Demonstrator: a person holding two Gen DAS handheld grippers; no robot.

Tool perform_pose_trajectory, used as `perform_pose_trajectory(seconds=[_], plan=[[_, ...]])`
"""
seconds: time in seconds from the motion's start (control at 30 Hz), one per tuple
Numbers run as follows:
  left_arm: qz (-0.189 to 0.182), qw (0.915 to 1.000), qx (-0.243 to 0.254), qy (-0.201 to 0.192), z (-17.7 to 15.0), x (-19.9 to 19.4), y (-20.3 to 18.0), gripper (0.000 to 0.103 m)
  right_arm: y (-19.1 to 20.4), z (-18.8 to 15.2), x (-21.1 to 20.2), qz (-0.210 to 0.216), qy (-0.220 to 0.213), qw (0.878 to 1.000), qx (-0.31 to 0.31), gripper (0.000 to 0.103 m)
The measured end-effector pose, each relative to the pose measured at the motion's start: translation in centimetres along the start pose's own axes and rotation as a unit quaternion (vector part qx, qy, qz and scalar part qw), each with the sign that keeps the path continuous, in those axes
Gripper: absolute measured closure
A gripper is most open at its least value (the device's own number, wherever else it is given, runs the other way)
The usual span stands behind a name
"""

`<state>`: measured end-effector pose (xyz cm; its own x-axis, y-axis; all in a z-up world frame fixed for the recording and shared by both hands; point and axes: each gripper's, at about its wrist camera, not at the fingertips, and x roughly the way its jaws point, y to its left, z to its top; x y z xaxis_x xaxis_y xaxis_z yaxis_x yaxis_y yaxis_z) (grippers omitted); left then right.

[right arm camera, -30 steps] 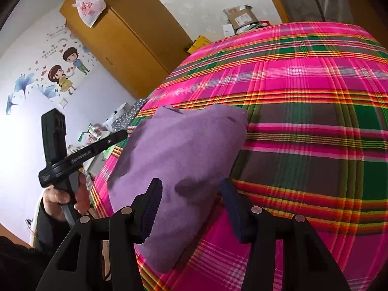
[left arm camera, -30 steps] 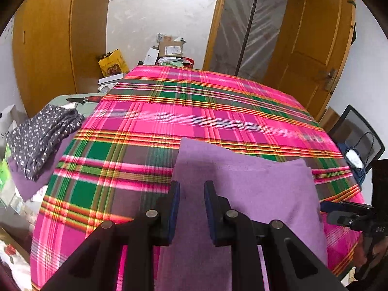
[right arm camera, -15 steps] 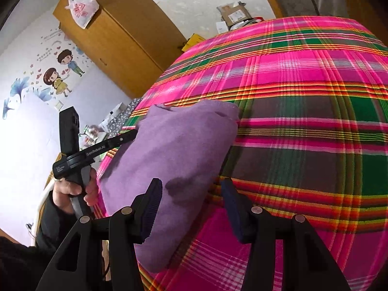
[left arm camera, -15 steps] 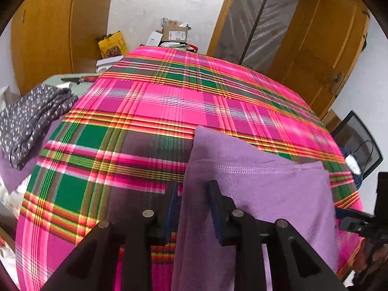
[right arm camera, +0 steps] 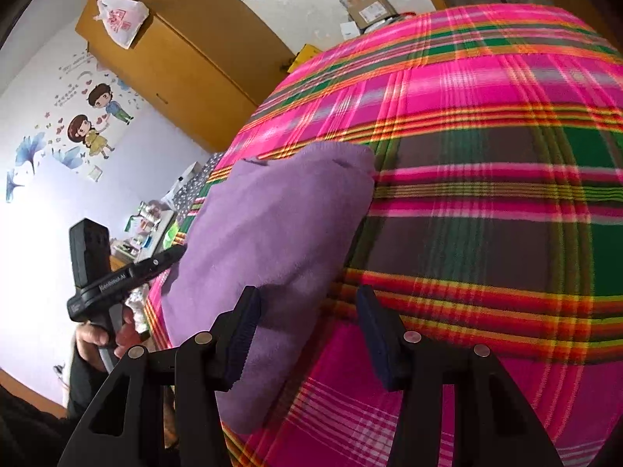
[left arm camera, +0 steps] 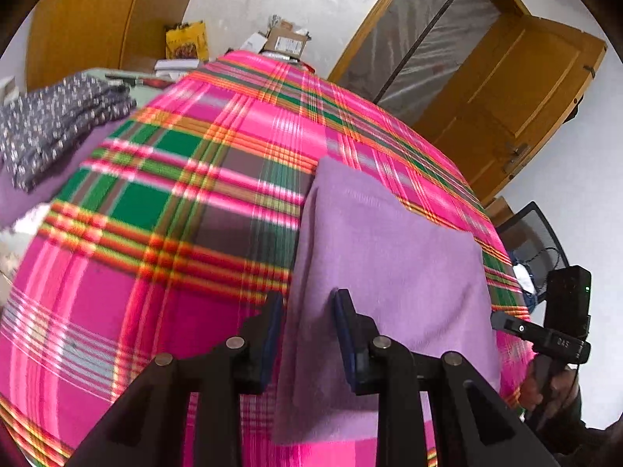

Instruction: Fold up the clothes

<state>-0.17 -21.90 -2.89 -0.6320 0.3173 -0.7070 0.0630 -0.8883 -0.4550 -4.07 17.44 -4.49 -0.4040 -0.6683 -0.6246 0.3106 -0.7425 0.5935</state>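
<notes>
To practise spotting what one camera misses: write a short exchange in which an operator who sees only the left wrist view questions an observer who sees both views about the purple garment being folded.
Operator: My left tongs are open astride the purple garment's edge. Are the right tongs open too?
Observer: Yes. The right tongs stand open over the garment's near corner.
Operator: Can you see what holds my tool?
Observer: The left hand grips its handle, off the garment's side, below a wall with cartoon stickers.
</notes>
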Motion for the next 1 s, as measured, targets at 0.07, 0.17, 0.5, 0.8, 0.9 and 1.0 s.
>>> perform_pose_trajectory(seconds=[0.07,0.17,0.5,0.8,0.9,1.0], plan=[[-0.010,0.9999,-0.008,0.003,0.0,0.1,0.3,0.075,0.1,0.1,0.1,0.003,0.002,1.000,0.001,0.050],[-0.023,0.9995,-0.018,0.009,0.0,0.1,0.6,0.075,0.1,-0.1,0.1,0.006,0.005,1.000,0.004,0.050],[-0.073,0.9964,-0.041,0.015,0.0,0.9,1.8,0.072,0.3,0.5,1.1,0.023,0.017,1.000,0.007,0.050],[-0.107,0.9925,-0.055,0.020,0.1,1.3,2.6,0.072,-0.3,0.8,1.9,0.069,0.024,0.996,0.048,0.049],[-0.115,0.9912,-0.061,0.022,-0.5,1.0,2.8,0.072,0.4,0.2,2.0,0.075,0.039,0.996,0.036,0.049],[-0.126,0.9892,-0.072,0.023,-0.7,1.0,3.1,0.072,0.6,0.3,2.2,0.076,0.044,0.996,0.034,0.048]])
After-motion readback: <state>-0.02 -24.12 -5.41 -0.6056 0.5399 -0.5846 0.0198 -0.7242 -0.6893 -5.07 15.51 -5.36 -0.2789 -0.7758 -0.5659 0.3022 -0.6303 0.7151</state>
